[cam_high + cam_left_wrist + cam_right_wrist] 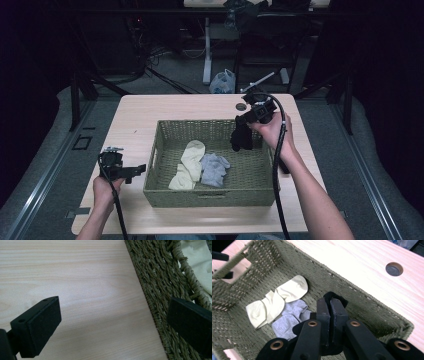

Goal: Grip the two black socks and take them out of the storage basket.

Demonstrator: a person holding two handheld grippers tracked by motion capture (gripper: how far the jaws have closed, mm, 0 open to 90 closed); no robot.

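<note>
The right gripper (244, 119) pinches a black sock (241, 137) above the basket's (210, 197) far right corner. The left gripper (136, 171), fingers wide apart and empty, rests on the worktop (135, 112) left of the basket.

In the right gripper view, the black sock (333, 297) is mostly hidden behind the closed jaws of the right gripper (329, 305), and only its top and a bit at the left can be seen. The grey sock (288, 319) lies partly under the cream sock (277, 300). In the left gripper view, the basket (160, 290) is cut off by the right edge. The white bag (223, 81) on the floor is too small to tell its contents.
</note>
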